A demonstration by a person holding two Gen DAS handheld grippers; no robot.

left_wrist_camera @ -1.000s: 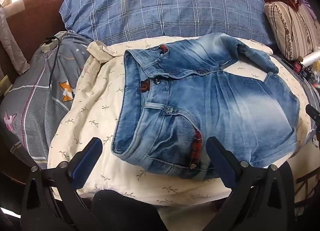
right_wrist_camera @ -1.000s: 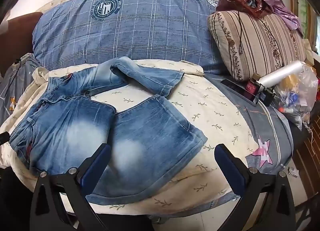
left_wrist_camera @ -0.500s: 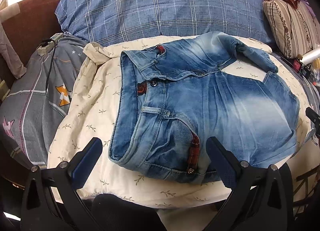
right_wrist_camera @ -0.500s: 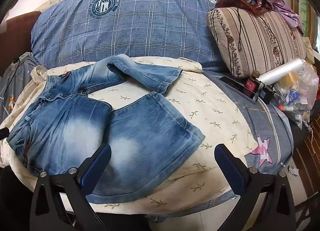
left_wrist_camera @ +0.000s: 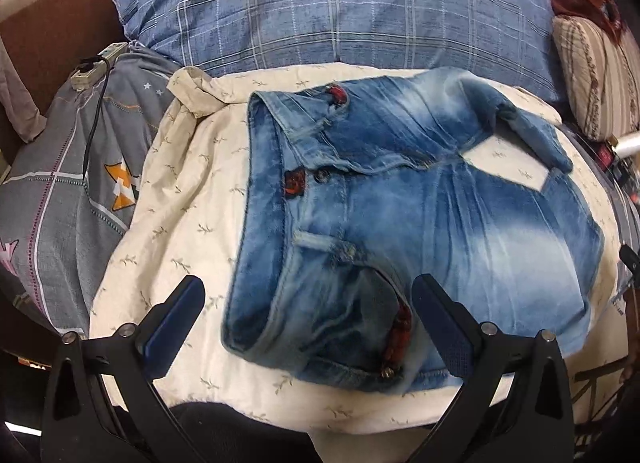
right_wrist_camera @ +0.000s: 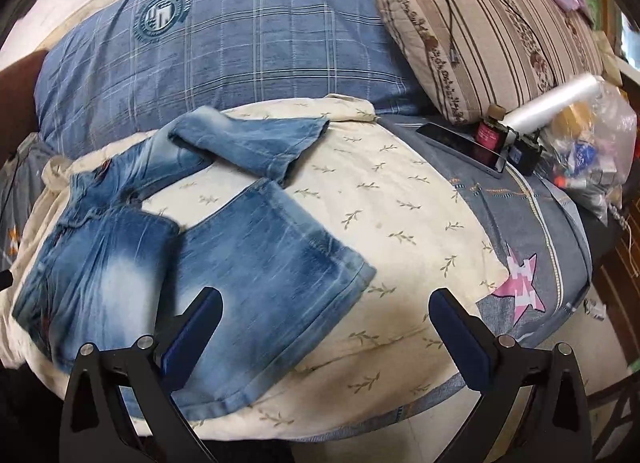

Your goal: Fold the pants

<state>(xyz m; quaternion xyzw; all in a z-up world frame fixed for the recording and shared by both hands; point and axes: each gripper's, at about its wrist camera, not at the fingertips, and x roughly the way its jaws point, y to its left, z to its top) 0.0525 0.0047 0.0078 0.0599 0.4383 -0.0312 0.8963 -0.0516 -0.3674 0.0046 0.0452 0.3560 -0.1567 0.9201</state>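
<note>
Faded blue jeans (left_wrist_camera: 420,219) lie partly folded on a cream leaf-print sheet (left_wrist_camera: 188,199). The waistband is at the left and both legs are doubled back. My left gripper (left_wrist_camera: 308,303) is open and empty, just above the waistband's near corner. In the right wrist view the jeans (right_wrist_camera: 248,259) show one folded leg near me and the other leg's cuff further back. My right gripper (right_wrist_camera: 326,315) is open and empty, over the near leg's hem.
A blue plaid pillow (right_wrist_camera: 240,47) and a striped pillow (right_wrist_camera: 492,43) line the back. A phone (right_wrist_camera: 460,143), small bottles, a white roll (right_wrist_camera: 556,103) and a plastic bag (right_wrist_camera: 592,151) sit at the right. A power strip with cord (left_wrist_camera: 96,67) lies left on the grey bedspread (left_wrist_camera: 52,191).
Both grippers have moved closer to the bed and a little rightward; the jeans look larger in both views. The jeans have not moved. Both grippers stay open.
</note>
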